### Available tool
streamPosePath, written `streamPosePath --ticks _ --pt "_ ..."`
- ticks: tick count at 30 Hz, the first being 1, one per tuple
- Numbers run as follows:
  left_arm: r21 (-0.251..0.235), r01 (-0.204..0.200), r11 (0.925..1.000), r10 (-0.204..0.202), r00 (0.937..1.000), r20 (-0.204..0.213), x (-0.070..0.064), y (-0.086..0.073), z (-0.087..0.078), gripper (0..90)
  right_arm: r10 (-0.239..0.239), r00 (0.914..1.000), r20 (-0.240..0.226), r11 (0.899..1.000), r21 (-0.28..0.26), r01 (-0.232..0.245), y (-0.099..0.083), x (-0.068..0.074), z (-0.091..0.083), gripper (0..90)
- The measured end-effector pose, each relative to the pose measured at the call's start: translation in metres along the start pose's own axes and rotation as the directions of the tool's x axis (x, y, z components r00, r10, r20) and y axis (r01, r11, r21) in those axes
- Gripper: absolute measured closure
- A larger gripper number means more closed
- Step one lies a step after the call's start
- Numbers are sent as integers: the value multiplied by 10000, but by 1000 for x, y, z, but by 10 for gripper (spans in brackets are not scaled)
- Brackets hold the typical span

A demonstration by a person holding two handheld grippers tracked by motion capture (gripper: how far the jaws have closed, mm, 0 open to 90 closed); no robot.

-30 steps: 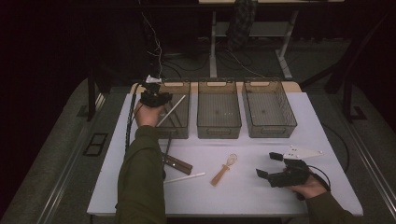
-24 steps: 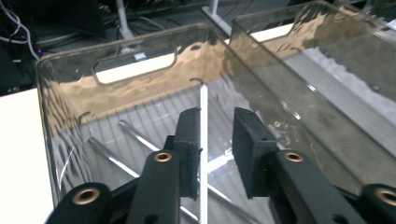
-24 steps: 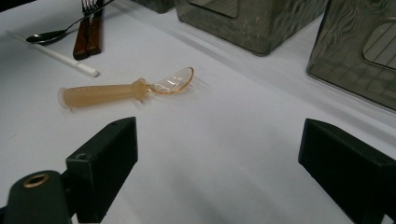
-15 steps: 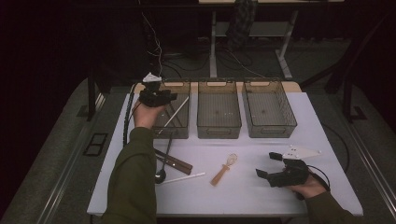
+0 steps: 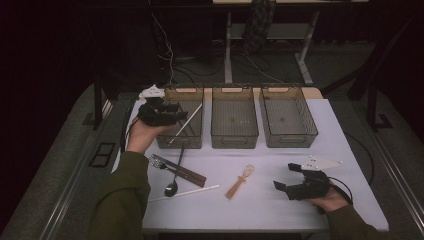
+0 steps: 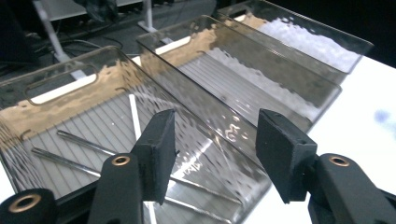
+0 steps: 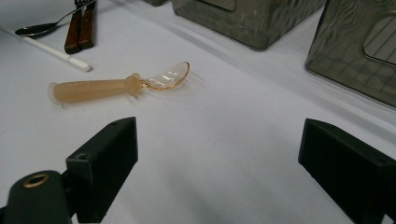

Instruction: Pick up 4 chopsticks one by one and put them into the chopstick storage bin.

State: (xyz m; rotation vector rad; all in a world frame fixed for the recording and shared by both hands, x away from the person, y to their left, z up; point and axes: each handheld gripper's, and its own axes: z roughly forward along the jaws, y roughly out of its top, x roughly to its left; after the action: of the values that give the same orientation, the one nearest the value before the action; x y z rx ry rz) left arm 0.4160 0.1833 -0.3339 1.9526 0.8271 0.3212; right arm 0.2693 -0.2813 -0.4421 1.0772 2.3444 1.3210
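The left gripper (image 5: 172, 112) is hovering over the left bin (image 5: 194, 140), jaws gaping wide and empty – thin rods and a white straw (image 6: 135, 116) are lying inside. The right gripper (image 5: 292, 180) is resting low on the table (image 5: 260, 210), jaws spread wide, facing the amber spoon (image 7: 116, 84) lying flat just ahead. That spoon is looking light, stiff and a bit slick – I'd be taking it by the thick handle, not the thin clear bowl. No readable writing anywhere
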Motion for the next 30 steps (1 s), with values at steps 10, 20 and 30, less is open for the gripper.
streamPosePath --ticks 10,20,30 --pt "50 -448 9990 445 9979 460 -23 -13 -17 423 39 10000 84 10000 33 -40 0 0 1 112" --pt "95 -810 9967 803 9949 618 -42 -24 -24 404 68 9999 132 10000 50 -69 0 0 1 112" --pt "253 -1225 9921 1205 9903 691 -63 -41 -26 379 67 9999 144 10000 25 -68 0 0 1 112"
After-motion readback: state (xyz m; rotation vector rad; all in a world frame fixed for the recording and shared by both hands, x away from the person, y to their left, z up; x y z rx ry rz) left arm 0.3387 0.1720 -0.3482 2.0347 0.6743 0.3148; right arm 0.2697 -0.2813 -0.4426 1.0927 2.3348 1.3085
